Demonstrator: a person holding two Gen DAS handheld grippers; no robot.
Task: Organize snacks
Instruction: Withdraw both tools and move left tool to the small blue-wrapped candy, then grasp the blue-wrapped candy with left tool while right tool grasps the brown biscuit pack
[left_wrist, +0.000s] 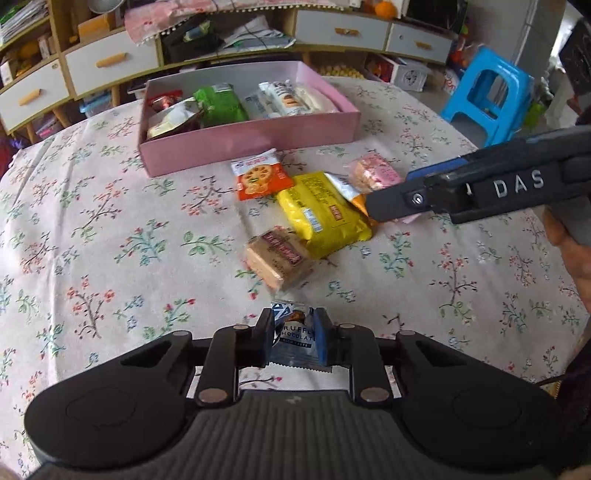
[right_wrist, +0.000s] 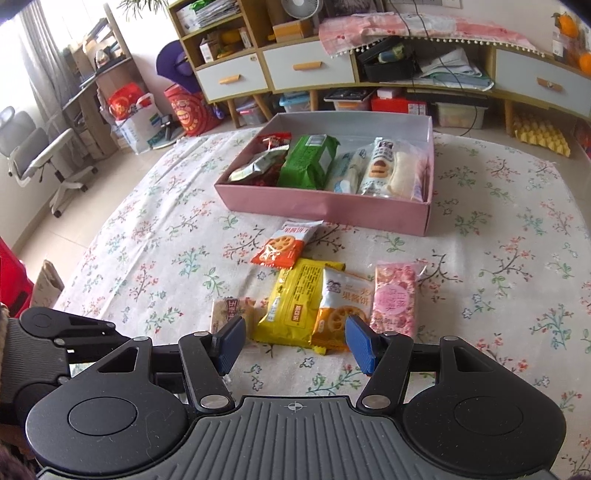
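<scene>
A pink box (left_wrist: 255, 142) (right_wrist: 325, 208) holds several snack packs at the back of the table. Loose on the floral cloth lie an orange cookie pack (left_wrist: 258, 179) (right_wrist: 286, 245), a yellow pack (left_wrist: 323, 214) (right_wrist: 293, 302), an orange-white pack (right_wrist: 341, 306), a pink pack (left_wrist: 375, 171) (right_wrist: 395, 295) and a tan wafer pack (left_wrist: 279, 260) (right_wrist: 229, 312). My left gripper (left_wrist: 294, 341) is shut on a small truffle chocolate packet (left_wrist: 293, 338), just above the cloth. My right gripper (right_wrist: 293, 347) is open and empty, just short of the yellow and orange-white packs; it shows in the left wrist view (left_wrist: 480, 188).
The table has a floral cloth (left_wrist: 110, 240) (right_wrist: 498, 258). A blue plastic stool (left_wrist: 487, 96) stands beyond the table's right edge. Shelves with drawers (right_wrist: 306, 66) line the far wall. An office chair (right_wrist: 40, 155) stands at the left.
</scene>
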